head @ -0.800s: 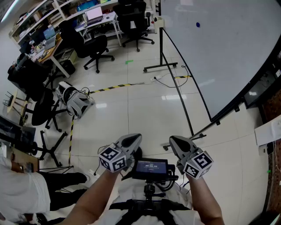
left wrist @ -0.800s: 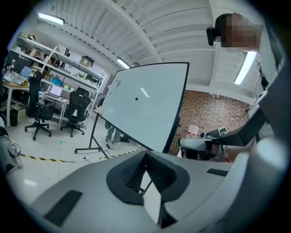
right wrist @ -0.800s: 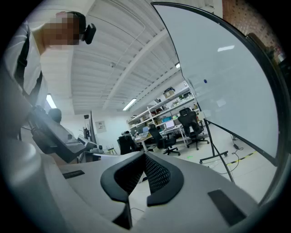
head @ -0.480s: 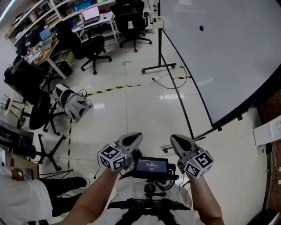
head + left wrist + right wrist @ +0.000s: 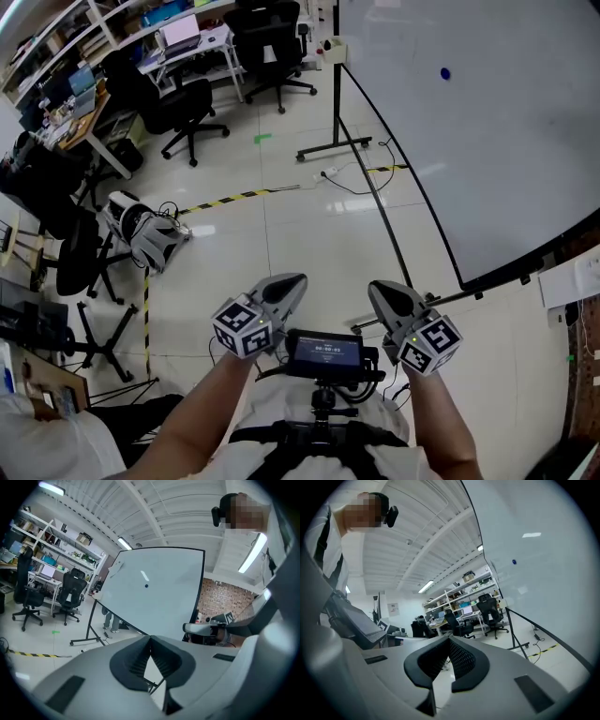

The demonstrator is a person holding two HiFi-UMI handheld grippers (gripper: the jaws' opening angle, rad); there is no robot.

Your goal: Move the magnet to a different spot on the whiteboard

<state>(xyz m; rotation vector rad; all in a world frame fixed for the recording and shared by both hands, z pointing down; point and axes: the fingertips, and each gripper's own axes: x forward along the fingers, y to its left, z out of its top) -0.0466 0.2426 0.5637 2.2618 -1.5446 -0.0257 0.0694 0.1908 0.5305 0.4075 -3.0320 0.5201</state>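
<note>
A small blue magnet (image 5: 444, 72) sticks on the large whiteboard (image 5: 506, 141) at the upper right of the head view, far from both grippers. It also shows as a dark dot, the magnet (image 5: 146, 586), in the left gripper view and as the magnet (image 5: 514, 562) in the right gripper view. My left gripper (image 5: 294, 280) and right gripper (image 5: 377, 287) are held close to my body, side by side, both pointing toward the board. Each is shut with nothing between its jaws, as seen on the left gripper (image 5: 150, 638) and the right gripper (image 5: 450, 639).
The whiteboard stands on a black wheeled frame (image 5: 336, 145) with a cable (image 5: 361, 178) on the floor. Yellow-black tape (image 5: 230, 199), a grey device (image 5: 141, 234), office chairs (image 5: 183, 108) and desks (image 5: 192, 37) lie to the left. A small screen (image 5: 323, 352) sits at my chest.
The head view has swung, so the board and magnet sit a little further right and lower in the picture. Both grippers stay shut in front of my body.
</note>
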